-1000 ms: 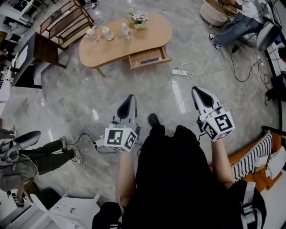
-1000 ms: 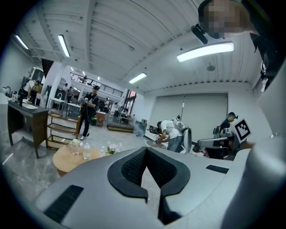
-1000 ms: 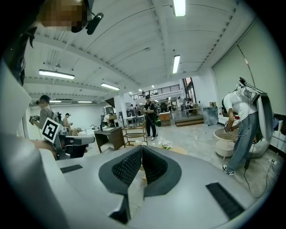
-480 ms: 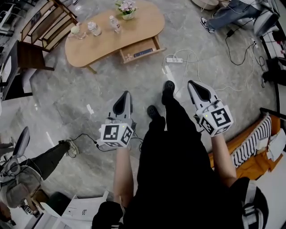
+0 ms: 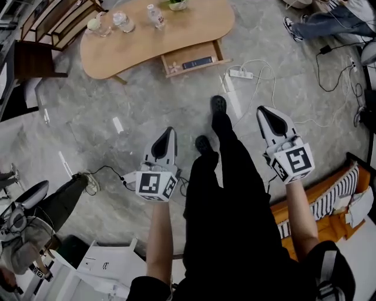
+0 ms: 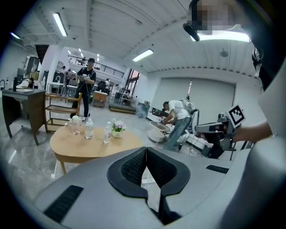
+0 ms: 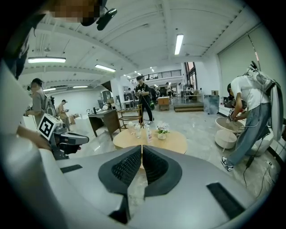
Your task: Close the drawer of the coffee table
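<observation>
The wooden coffee table (image 5: 176, 32) stands at the top of the head view, some way ahead of me. Its drawer (image 5: 192, 60) is pulled out toward me with a dark flat item lying inside. My left gripper (image 5: 167, 133) is shut and empty, held over the marble floor left of my legs. My right gripper (image 5: 265, 113) is shut and empty too, held to the right of my legs. Both point toward the table, far short of it. The table top (image 6: 89, 143) shows in the left gripper view, and the table (image 7: 149, 139) shows again in the right gripper view.
Bottles (image 5: 154, 14) and a flower pot stand on the table. A white power strip (image 5: 238, 73) with cables lies on the floor right of the drawer. A wooden shelf (image 5: 41, 23) stands at the left, a dark desk beside it. People stand and sit around the room.
I have walked closer to the table; it has slid up in the head view. Both grippers have dropped lower and stayed shut.
</observation>
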The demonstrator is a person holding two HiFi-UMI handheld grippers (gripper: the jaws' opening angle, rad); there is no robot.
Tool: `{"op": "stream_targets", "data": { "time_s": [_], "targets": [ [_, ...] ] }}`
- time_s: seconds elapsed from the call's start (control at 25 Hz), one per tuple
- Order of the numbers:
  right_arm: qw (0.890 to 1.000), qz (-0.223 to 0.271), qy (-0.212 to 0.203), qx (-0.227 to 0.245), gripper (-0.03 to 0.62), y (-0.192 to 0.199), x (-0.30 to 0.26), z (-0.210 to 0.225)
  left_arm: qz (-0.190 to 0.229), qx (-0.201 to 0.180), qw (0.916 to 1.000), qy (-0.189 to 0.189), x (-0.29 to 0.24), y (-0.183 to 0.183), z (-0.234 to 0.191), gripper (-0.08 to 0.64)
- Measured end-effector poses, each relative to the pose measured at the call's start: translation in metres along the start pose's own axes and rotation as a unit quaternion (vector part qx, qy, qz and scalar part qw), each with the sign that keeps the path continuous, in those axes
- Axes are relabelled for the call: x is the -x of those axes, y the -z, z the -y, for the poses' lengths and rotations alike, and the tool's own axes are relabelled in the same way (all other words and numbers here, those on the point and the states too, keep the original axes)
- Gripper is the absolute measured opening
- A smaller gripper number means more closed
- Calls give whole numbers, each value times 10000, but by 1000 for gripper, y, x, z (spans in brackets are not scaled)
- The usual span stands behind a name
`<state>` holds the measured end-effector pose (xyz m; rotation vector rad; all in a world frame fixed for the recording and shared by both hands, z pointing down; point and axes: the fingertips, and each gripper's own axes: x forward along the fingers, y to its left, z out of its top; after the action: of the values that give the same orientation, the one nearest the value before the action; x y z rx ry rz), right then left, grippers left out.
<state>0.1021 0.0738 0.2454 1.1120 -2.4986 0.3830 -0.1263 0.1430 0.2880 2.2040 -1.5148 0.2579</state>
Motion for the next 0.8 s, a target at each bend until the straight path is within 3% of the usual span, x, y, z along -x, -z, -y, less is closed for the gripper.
{"op": "stream_targets", "data": {
  "time_s": [0.2, 0.48, 0.64, 0.8],
  "targets": [
    [9997, -113, -194, 73, 12, 22, -71, 41, -155, 93, 9998, -66, -65, 16, -32, 14],
    [9971, -274, -554, 440, 12, 40, -155, 92, -331, 290, 9979, -477, -139, 26, -78, 14],
    [9925, -426, -779, 838, 14, 59, -198, 119, -449, 482, 9957, -645, -174, 56, -110, 14],
    [9894, -781, -806, 923, 31, 93, -233, 142, -718, 556, 9929, -762, -202, 93, -136, 15]
  ]
}}
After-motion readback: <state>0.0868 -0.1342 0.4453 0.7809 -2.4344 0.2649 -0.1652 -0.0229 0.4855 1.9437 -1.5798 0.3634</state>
